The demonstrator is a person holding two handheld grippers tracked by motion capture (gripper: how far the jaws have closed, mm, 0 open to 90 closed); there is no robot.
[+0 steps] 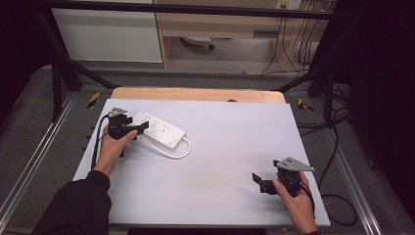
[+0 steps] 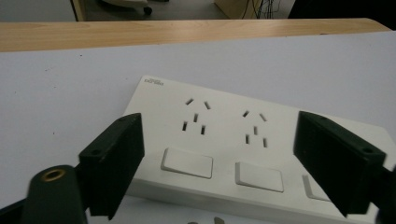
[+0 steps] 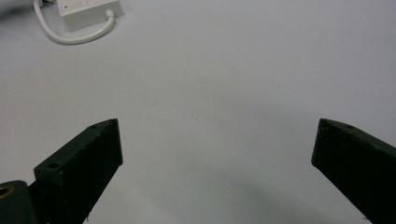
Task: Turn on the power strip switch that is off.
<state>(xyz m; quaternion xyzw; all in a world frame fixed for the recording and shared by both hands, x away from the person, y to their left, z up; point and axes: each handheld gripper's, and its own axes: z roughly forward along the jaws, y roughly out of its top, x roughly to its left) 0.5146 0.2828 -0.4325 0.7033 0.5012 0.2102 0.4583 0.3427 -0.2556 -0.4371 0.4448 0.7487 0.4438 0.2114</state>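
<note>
High view: white power strip [image 1: 157, 128] lying flat at the far left of the white table [image 1: 230, 161], its white cord [image 1: 177, 152] looped just beside its near end. Left gripper [image 1: 140, 127] poised at strip's left end, jaws spread wide, flanking sockets and switches without pressing. Right gripper [image 1: 258, 182] well apart at near right, jaws released over bare tabletop, gripping nothing

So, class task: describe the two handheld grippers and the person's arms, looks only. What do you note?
Both the left gripper and the right gripper are black, each with two flat, blocky jaws. A grey three-cornered plate tops the right gripper, a smaller one the left. A black cable trails from the left gripper. The left arm wears a black sleeve.
</note>
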